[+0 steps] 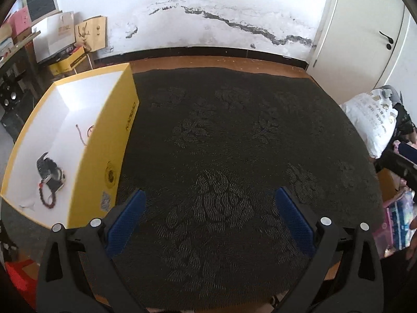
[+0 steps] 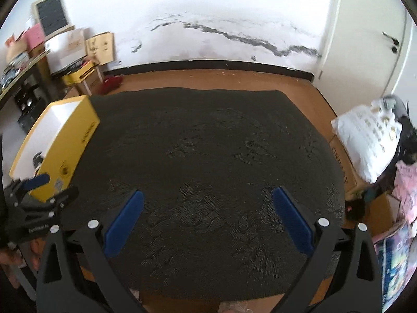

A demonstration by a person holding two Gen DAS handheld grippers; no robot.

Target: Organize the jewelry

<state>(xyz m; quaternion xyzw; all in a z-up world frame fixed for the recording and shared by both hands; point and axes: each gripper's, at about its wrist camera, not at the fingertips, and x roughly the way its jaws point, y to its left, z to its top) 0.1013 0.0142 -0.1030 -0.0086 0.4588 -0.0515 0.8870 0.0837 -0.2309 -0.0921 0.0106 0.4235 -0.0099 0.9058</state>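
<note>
A yellow box (image 1: 118,140) with a white inside stands at the left of a dark patterned mat (image 1: 234,156). In the box lie a black watch (image 1: 48,169), a dark red bead bracelet (image 1: 47,198) and a thin red string bracelet (image 1: 83,133). My left gripper (image 1: 209,199) is open and empty above the mat, right of the box. My right gripper (image 2: 207,199) is open and empty above the mat. The box (image 2: 75,140) shows at the left of the right wrist view, with the left gripper (image 2: 39,193) in front of it.
A white wall with a dark crack and a black baseboard stands behind the table. A white door (image 1: 365,26) is at the right. A white sack (image 1: 372,120) and clutter lie at the right edge. Boxes and paper bags (image 1: 91,32) are stacked at the back left.
</note>
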